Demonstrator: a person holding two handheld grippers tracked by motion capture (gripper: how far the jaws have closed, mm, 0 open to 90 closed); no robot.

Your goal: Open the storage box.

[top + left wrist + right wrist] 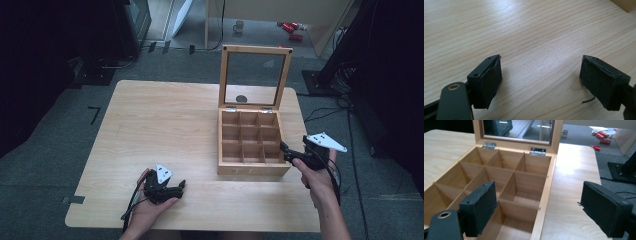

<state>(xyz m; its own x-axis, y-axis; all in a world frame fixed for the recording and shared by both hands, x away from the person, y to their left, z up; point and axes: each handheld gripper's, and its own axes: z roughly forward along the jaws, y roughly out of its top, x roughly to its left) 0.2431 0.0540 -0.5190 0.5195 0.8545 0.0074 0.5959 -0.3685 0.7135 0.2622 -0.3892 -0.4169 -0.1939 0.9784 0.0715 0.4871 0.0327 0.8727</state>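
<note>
The right tool (287, 150) is held at the near right corner of the wooden box (252, 145), its jaws spread wide apart with nothing between them. In the right gripper view its own two black jaws straddle the box's right wall: one pad hangs over the near compartments inside the box, the other over the bare worktop (574, 195) outside it. Neither pad can be seen touching the wood. Ahead of this tool the box lies open, divided by thin wooden slats into nine compartments in three rows of three, all of them showing bare wooden floors. Beyond the far row, two metal hinges (538, 151) join the box to its lid (255, 77), which stands upright behind the box; the lid is a wooden frame around a clear pane, through which the floor beyond shows.

The left tool (181, 186) rests low over the worktop, well apart from the box and off to its near left, held in the person's left hand (150, 202). Its jaws are also apart and grip nothing; in the left gripper view only pale wood grain lies between the two pads, and a short dark strand curls from the pad on the right of that view. A corner of the box edges into the far right of that view, ahead of the tool.

The right hand (317, 177) grips the right tool from the near side, with the grey three-cornered plate (326, 141) riding on top of it.
</note>
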